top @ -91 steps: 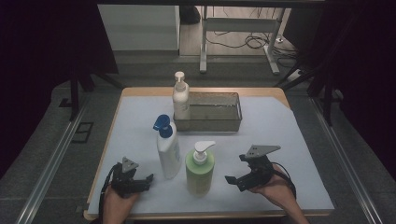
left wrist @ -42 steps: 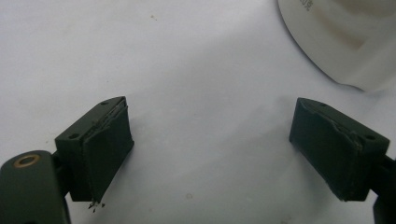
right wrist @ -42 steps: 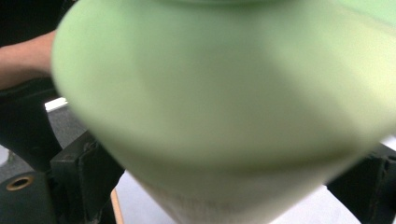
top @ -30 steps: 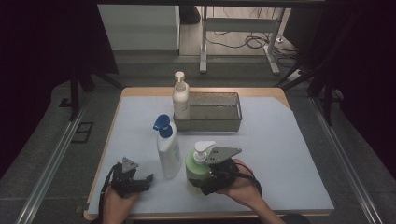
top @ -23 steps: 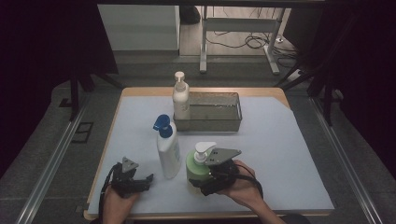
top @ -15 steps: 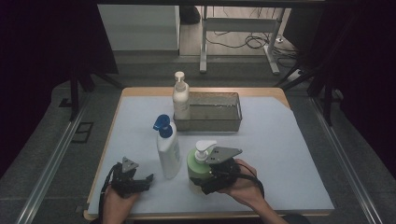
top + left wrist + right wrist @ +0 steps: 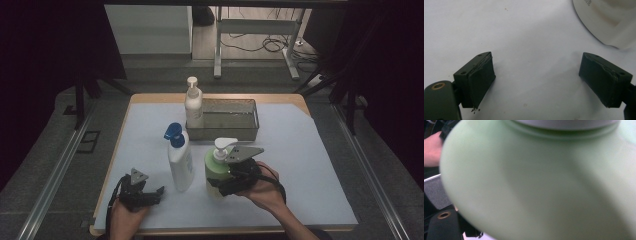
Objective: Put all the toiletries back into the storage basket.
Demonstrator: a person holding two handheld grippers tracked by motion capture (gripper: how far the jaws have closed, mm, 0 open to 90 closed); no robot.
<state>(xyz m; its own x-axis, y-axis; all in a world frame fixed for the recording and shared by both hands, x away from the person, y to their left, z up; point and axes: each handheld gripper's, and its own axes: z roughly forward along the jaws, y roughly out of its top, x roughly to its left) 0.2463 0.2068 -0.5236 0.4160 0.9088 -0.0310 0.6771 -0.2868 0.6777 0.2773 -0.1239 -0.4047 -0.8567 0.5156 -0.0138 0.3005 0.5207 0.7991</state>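
A green pump bottle with a white pump stands at the front middle of the table. My right gripper is shut on its lower body from the right side. In the right gripper view the green bottle sits tilted and very close to the camera, hiding most of both jaws. My left gripper rests on the white sheet at the front left, open, with nothing between its fingers. A white bottle with a blue pump stands just right of it, and its base shows in the left gripper view.
A cream pump bottle stands at the left end of a metal tray at the back middle. A white sheet covers the table. Chair and desk legs and cables lie on the floor beyond the far edge.
My right gripper came in from the right side of the table and closed on the green bottle, which has since shifted slightly up and to the right. The left gripper has not moved.
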